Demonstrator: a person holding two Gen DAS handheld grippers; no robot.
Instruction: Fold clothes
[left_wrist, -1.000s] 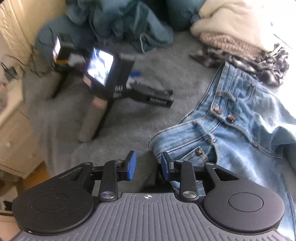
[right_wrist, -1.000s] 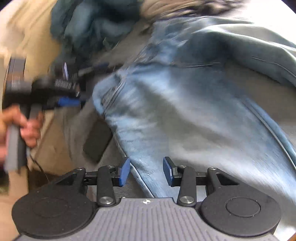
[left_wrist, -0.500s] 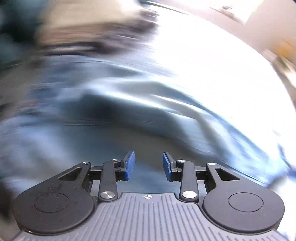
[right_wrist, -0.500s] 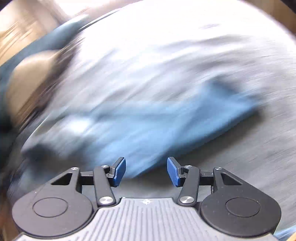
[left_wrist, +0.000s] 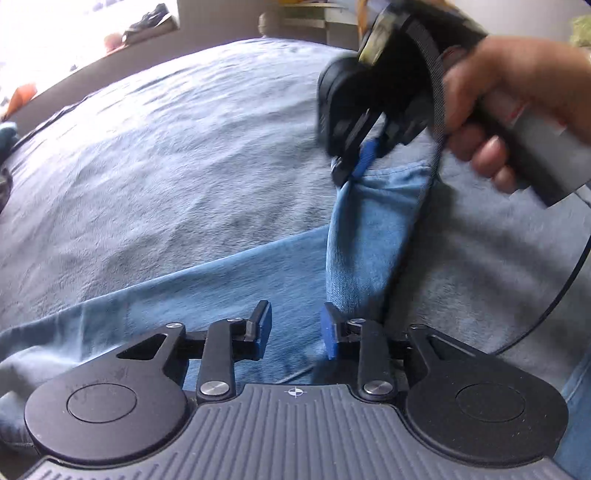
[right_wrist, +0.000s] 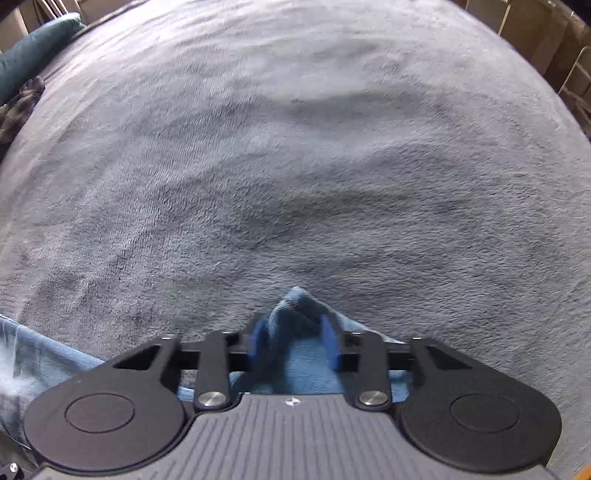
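Light blue jeans (left_wrist: 229, 291) lie on a grey-blue fleece blanket (left_wrist: 177, 155). In the left wrist view my left gripper (left_wrist: 295, 334) is open just over a jeans leg, with denim between the blue pads and nothing pinched. My right gripper (left_wrist: 356, 164), held by a hand, has a corner of the leg end (left_wrist: 373, 229) between its pads and lifts it off the blanket. In the right wrist view the right gripper (right_wrist: 293, 341) has a bunched fold of denim (right_wrist: 295, 314) between its blue pads; the jaws stand apart around it.
The blanket (right_wrist: 295, 147) stretches ahead. A teal cushion (right_wrist: 33, 55) and a plaid garment (right_wrist: 18, 107) lie at its far left edge. A black cable (left_wrist: 554, 295) hangs from the right gripper. Furniture stands beyond the bed.
Both grippers swung from the jeans waistband to the leg end. The right gripper's pads now have denim between them and raise it. The left gripper stayed open.
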